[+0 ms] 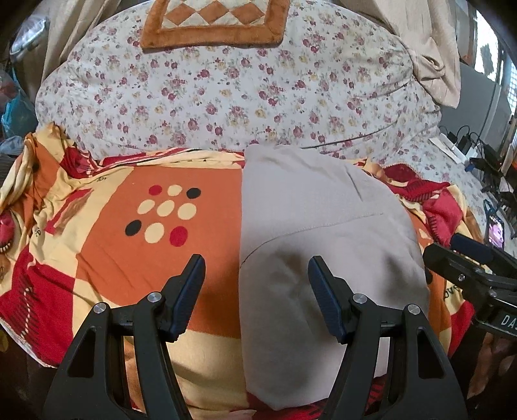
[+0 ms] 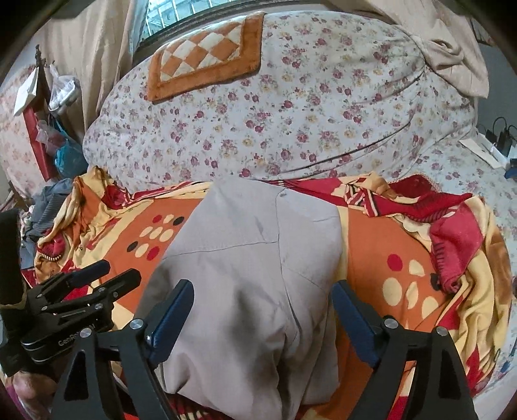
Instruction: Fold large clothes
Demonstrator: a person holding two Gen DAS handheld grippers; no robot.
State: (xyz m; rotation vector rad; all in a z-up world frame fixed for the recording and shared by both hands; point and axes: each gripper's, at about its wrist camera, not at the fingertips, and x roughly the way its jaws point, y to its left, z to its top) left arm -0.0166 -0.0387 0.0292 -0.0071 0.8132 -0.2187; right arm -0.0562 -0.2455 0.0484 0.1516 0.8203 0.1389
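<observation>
A beige-grey garment lies folded into a long strip on an orange, red and cream blanket; it also shows in the right wrist view. My left gripper is open and empty, hovering over the garment's left edge near its front end. My right gripper is open and empty, straddling the garment's near end from above. The right gripper shows at the right edge of the left wrist view. The left gripper shows at the left of the right wrist view.
A floral quilt is heaped behind the blanket, with an orange checkered mat on top. Beige curtains hang behind. Chargers and cables and a phone lie at the right. Bags are piled at the left.
</observation>
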